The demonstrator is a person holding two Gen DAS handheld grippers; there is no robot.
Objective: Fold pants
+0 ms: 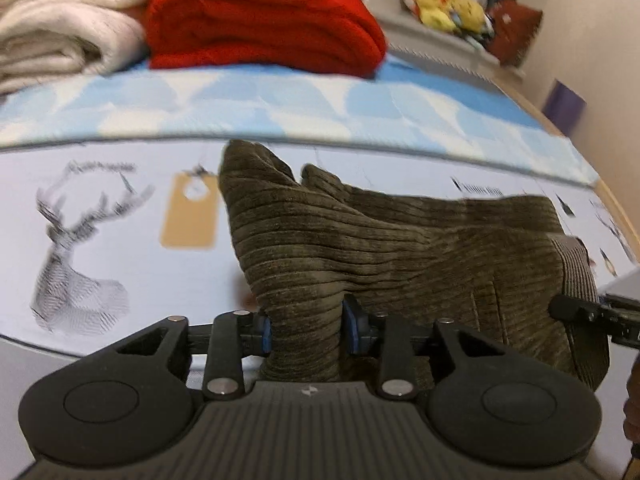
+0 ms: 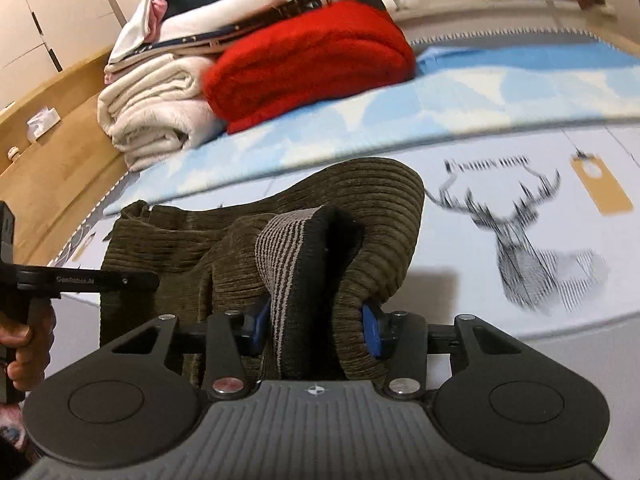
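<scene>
The left gripper is closed on a bunched fold of the pants, with the blue pads pressing the olive corduroy from both sides. The right gripper is closed on the striped waistband together with a thick fold of the same cloth. In the right wrist view a hand holds the handle of the other gripper at the left edge of the picture. The pants hang from both grippers over the front part of the bed, and their far part lies on the pale sheet. Their long axis runs across the bed, nearly along its front edge, from the waistband end at the right gripper to the other end at the left gripper. The sheet is printed with a grey deer and a tan label shape. Behind the pants lies a blanket with a blue and white pattern. Toward the far side of the bed there is a folded red blanket beside a pile of white towels. A wooden bed frame runs along the side. Farthest, yellow soft toys sit by the wall, and white cupboard doors stand in the corner.
</scene>
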